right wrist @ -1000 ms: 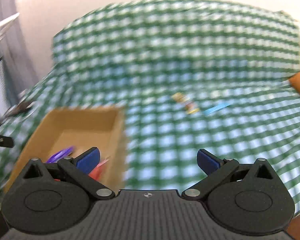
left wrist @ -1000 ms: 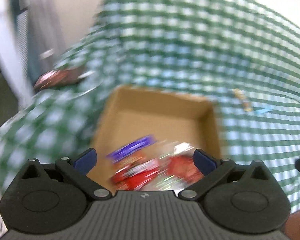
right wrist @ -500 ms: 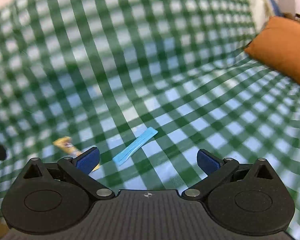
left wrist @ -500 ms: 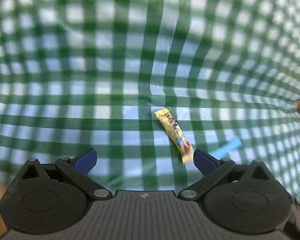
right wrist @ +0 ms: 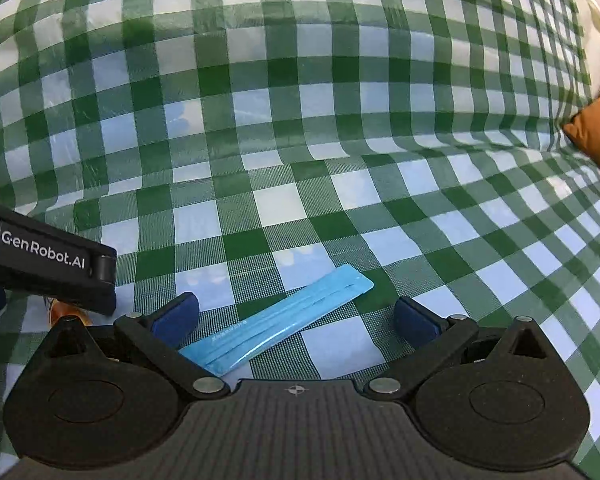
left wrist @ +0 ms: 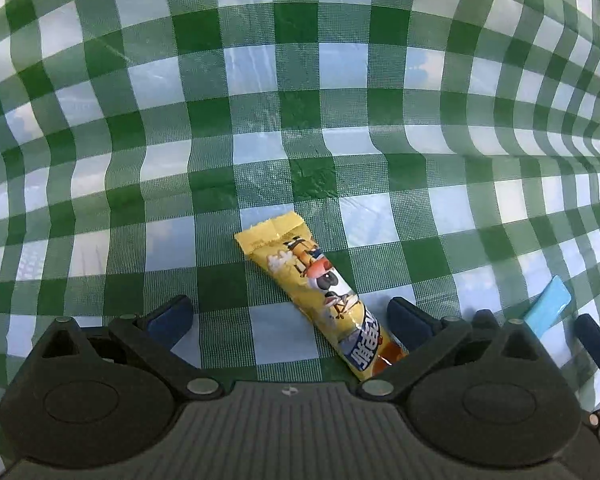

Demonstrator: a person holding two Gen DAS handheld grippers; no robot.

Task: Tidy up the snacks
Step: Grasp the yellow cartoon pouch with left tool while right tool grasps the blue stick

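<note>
Grippers reach down together: left gripper spread around the yellow snack, right gripper spread around the blue stick, ready to pinch.

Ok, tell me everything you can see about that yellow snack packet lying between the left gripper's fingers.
The long yellow snack packet looks like glossy plastic film with a flat, crimped, serrated far end. It is printed with a cartoon figure and white characters on a blue and orange patch near its close end. It looks sealed and lies flat on the green and white checked tablecloth, slanting from far left to near right. The open left gripper straddles it, its right finger by the packet's near end; contact cannot be told.
</note>
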